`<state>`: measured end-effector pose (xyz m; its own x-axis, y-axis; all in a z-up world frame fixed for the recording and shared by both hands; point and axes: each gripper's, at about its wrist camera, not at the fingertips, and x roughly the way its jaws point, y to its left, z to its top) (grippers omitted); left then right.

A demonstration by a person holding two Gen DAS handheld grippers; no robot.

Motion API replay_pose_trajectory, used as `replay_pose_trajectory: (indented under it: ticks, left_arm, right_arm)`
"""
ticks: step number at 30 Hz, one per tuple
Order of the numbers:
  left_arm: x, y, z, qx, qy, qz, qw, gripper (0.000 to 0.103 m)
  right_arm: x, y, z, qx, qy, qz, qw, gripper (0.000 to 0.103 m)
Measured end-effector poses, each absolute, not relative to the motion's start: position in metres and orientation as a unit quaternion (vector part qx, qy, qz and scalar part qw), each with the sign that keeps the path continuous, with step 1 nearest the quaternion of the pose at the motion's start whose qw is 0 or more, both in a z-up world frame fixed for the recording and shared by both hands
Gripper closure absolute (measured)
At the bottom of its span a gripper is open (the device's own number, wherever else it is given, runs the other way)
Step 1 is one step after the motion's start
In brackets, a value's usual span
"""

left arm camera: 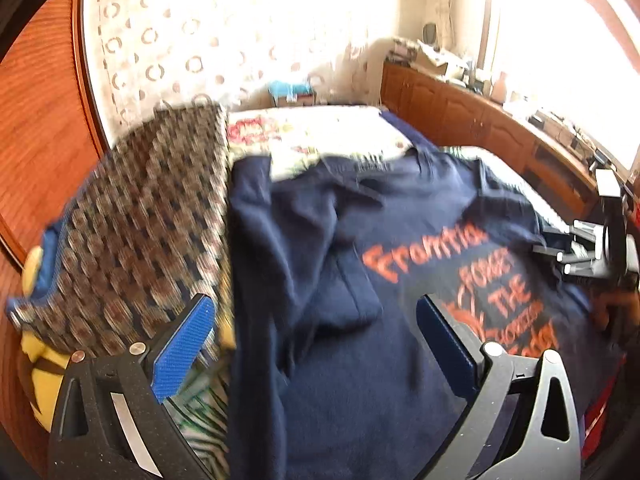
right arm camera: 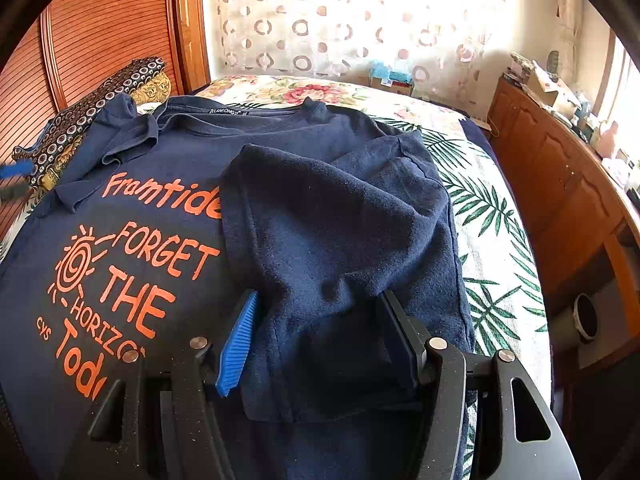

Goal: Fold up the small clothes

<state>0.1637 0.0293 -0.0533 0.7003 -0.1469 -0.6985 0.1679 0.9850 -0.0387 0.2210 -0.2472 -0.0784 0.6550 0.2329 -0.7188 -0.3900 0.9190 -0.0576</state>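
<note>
A navy T-shirt (right arm camera: 168,160) with orange print lies on the bed, collar toward the far end. Its right side (right arm camera: 332,220) is folded over onto the chest and covers part of the print. My right gripper (right arm camera: 316,332) has its jaws apart around a bunch of that folded cloth, whose hem lies between the blue pads (right arm camera: 238,340). In the blurred left wrist view the same shirt (left arm camera: 320,280) spreads below my left gripper (left arm camera: 312,344), which is open and empty above it. The right gripper (left arm camera: 588,248) shows there at the right edge.
The bed has a floral and palm-leaf cover (right arm camera: 488,216). A patterned cushion (left arm camera: 148,220) lies at the shirt's left, with a yellow item (left arm camera: 44,364) below it. A wooden headboard (right arm camera: 100,20) stands left, a cluttered wooden cabinet (right arm camera: 560,184) right, curtains (right arm camera: 340,20) behind.
</note>
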Motion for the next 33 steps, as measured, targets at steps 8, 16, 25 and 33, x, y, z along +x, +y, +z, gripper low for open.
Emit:
replay_pose_trajectory:
  ticks: [8, 16, 25, 33]
  left_arm:
    - [0.204, 0.042, -0.026, 0.033, 0.362, -0.067, 0.929, 0.009]
    - [0.256, 0.037, -0.038, 0.052, 0.402, -0.063, 0.912, 0.044]
    - [0.298, 0.032, -0.058, 0.089, 0.431, -0.027, 0.898, 0.05]
    - [0.313, 0.023, -0.071, 0.122, 0.446, -0.007, 0.887, 0.067]
  right_arm:
    - [0.221, -0.247, -0.079, -0.105, 0.377, 0.171, 0.904, 0.04]
    - [0.221, -0.247, -0.079, -0.107, 0.376, 0.17, 0.905, 0.04]
    - [0.221, -0.247, -0.079, -0.107, 0.376, 0.17, 0.905, 0.039]
    - [0.22, -0.247, -0.079, -0.109, 0.375, 0.169, 0.905, 0.039]
